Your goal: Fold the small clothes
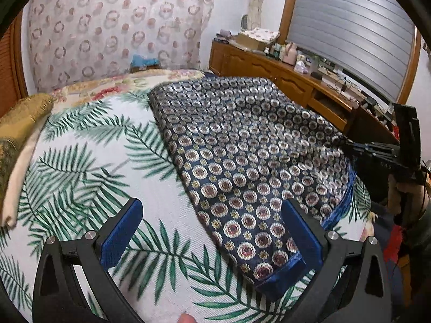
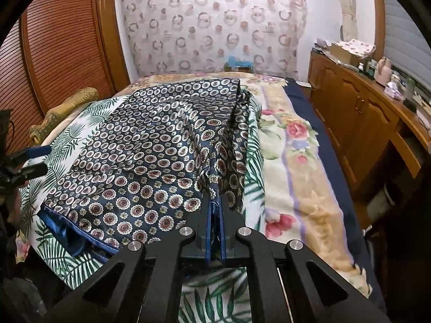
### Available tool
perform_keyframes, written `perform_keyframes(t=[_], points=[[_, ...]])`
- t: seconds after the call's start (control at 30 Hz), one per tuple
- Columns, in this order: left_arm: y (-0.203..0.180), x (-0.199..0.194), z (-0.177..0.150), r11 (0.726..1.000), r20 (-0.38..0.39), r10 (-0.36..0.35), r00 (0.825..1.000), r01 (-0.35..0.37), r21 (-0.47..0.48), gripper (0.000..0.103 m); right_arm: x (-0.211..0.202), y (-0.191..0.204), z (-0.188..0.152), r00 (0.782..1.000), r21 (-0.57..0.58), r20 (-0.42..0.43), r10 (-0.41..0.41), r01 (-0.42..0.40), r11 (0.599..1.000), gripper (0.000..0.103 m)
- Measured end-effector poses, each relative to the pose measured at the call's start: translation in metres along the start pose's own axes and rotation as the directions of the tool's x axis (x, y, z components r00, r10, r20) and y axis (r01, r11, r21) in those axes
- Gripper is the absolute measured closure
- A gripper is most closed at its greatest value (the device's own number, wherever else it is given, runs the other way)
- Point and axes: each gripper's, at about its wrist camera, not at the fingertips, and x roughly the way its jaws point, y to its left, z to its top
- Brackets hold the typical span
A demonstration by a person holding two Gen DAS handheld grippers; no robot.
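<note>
Bedroom w/ a bed (image 1: 80, 161) under a palm-leaf sheet (image 1: 150, 204); navy patterned garment (image 1: 242, 148) lies spread on it, roughly centre, blue-trimmed hem at the near edge; left claw (image 1: 212, 231) gapes wide, 1 pad over bare sheet, the other over the garment's near corner, nothing gripped; right claw (image 2: 214, 215) is clamped tight on a raised fold of the garment's right edge; cardboard box (image 2: 343, 49) on the wooden dresser (image 2: 358, 118) holds floral cloth; its other contents are too small to make out.
</note>
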Motion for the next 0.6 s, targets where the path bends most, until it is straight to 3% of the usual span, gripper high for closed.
perform_keyframes(t=[0.1, 0.13, 0.2, 0.27, 0.33, 0.37, 0.43, 0.6], points=[[-0.004, 0.004, -0.004, 1.0, -0.026, -0.027, 0.999, 0.027, 0.009, 0.001, 0.003, -0.001, -0.006, 1.0, 0.014, -0.003, -0.021, 0.021, 1.0, 0.095], [-0.005, 0.004, -0.006, 0.999, -0.024, -0.042, 0.999, 0.042, 0.015, 0.007, 0.005, -0.001, -0.007, 1.0, 0.023, -0.006, -0.029, 0.03, 0.999, 0.086], [-0.009, 0.002, -0.01, 0.997, -0.028, -0.074, 0.997, 0.075, 0.02, 0.01, 0.008, 0.001, -0.009, 0.999, 0.028, -0.013, -0.043, 0.043, 0.999, 0.069], [-0.013, 0.001, -0.014, 0.995, -0.033, -0.096, 0.995, 0.097, 0.037, 0.029, 0.008, 0.006, -0.012, 1.0, 0.021, -0.007, -0.025, 0.025, 0.999, 0.067], [-0.015, 0.0, -0.018, 0.995, -0.046, -0.091, 0.995, 0.093, 0.043, 0.033, 0.008, 0.009, -0.016, 1.0, 0.025, -0.005, -0.019, 0.019, 1.0, 0.064], [-0.015, -0.001, -0.02, 0.994, -0.052, -0.097, 0.994, 0.099, 0.039, 0.04, 0.007, 0.01, -0.018, 1.0, 0.026, -0.003, -0.019, 0.019, 0.999, 0.062], [-0.015, 0.0, -0.025, 0.993, -0.073, -0.114, 0.991, 0.116, 0.023, 0.044, 0.005, 0.011, -0.021, 1.0, 0.032, 0.003, -0.014, 0.014, 0.999, 0.052], [-0.017, 0.0, -0.036, 0.995, -0.101, -0.09, 0.991, 0.094, 0.027, 0.049, 0.001, 0.018, -0.028, 0.999, 0.006, -0.019, -0.029, 0.029, 1.0, 0.05]])
